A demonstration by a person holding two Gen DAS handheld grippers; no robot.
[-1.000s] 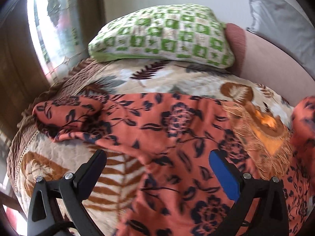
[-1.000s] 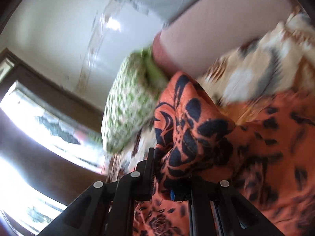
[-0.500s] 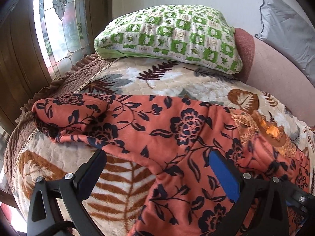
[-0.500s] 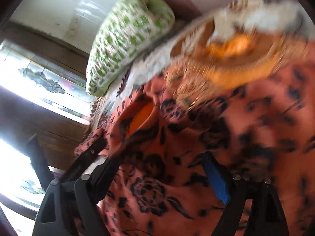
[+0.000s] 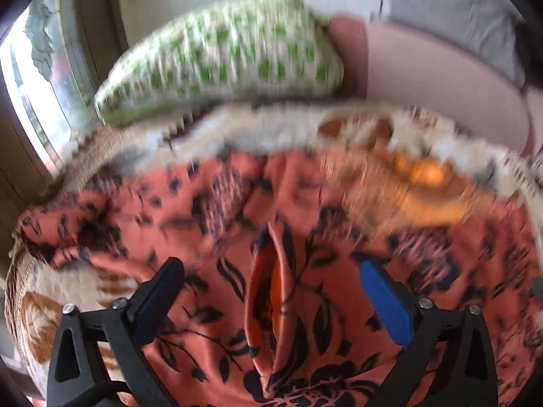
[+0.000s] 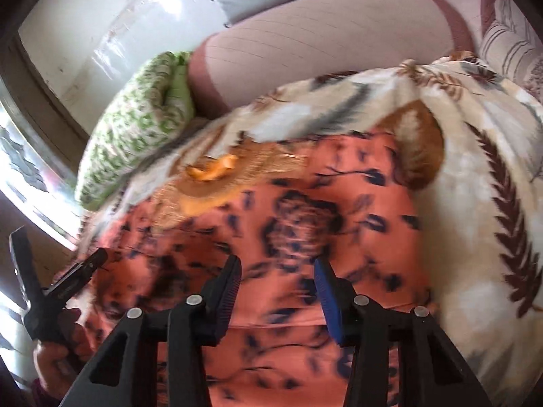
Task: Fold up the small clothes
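Left gripper [image 5: 271, 291] fingers spread wide over orange floral garment [image 5: 305, 237] on leaf-print blanket [image 6: 475, 176]; right gripper [image 6: 276, 281] also parted, empty; both views blurred.

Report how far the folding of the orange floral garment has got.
Done: the garment lies spread over the quilt, with one raised pleat at its middle. In hand: nothing; the left gripper and right gripper are both open above it. Left: essentially all folds.

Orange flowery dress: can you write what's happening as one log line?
step: folding | dress: on blanket | left gripper: open | right gripper: open
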